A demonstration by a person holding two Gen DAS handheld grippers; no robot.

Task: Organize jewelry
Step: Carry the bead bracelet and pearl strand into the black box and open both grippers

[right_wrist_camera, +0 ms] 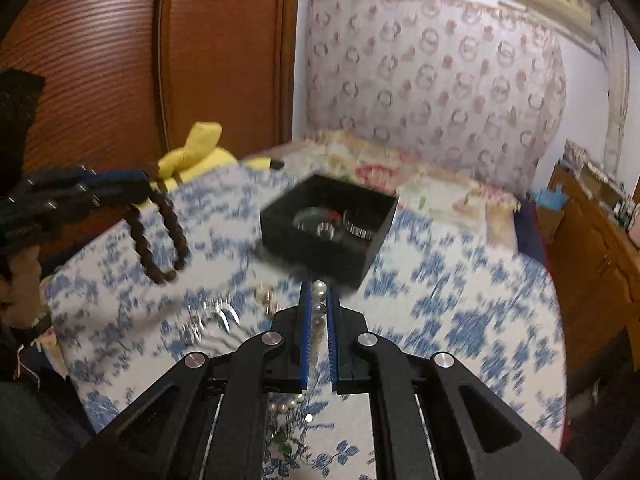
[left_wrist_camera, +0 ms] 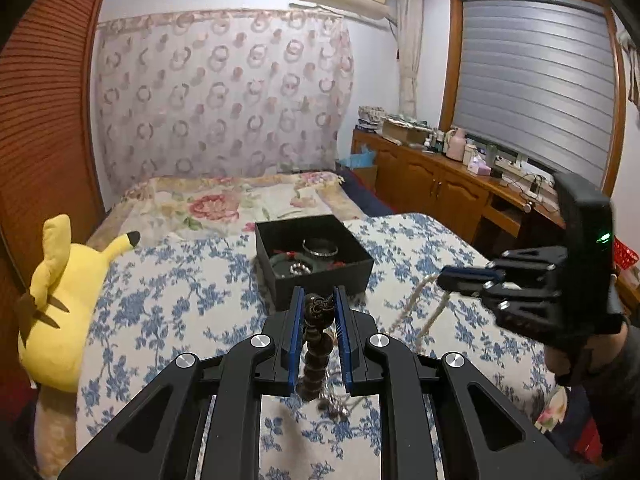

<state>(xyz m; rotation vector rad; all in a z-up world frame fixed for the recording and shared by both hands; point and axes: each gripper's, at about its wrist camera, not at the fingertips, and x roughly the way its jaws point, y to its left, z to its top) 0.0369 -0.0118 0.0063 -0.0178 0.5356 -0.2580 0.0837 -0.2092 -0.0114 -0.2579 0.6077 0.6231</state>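
Observation:
My left gripper [left_wrist_camera: 319, 300] is shut on a dark brown bead bracelet [left_wrist_camera: 318, 336], which hangs as a loop [right_wrist_camera: 158, 236] below the same gripper [right_wrist_camera: 146, 188] in the right wrist view. My right gripper [right_wrist_camera: 319, 290] is shut on a pearl necklace [right_wrist_camera: 319, 294]; its strand [left_wrist_camera: 420, 312] dangles from that gripper [left_wrist_camera: 442, 280] over the bed. An open black box [left_wrist_camera: 316, 260] sits ahead on the blue floral bedspread [left_wrist_camera: 180, 304], holding a silver bangle [left_wrist_camera: 320, 249] and other pieces. The box [right_wrist_camera: 328, 224] lies just beyond the pearls. More loose jewelry [right_wrist_camera: 212, 316] lies on the cover.
A yellow plush toy [left_wrist_camera: 60, 300] lies at the bed's left edge beside a brown slatted wardrobe [left_wrist_camera: 44, 120]. A wooden cabinet [left_wrist_camera: 440, 184] with clutter runs under the window at right. A patterned curtain [left_wrist_camera: 224, 92] hangs behind the bed.

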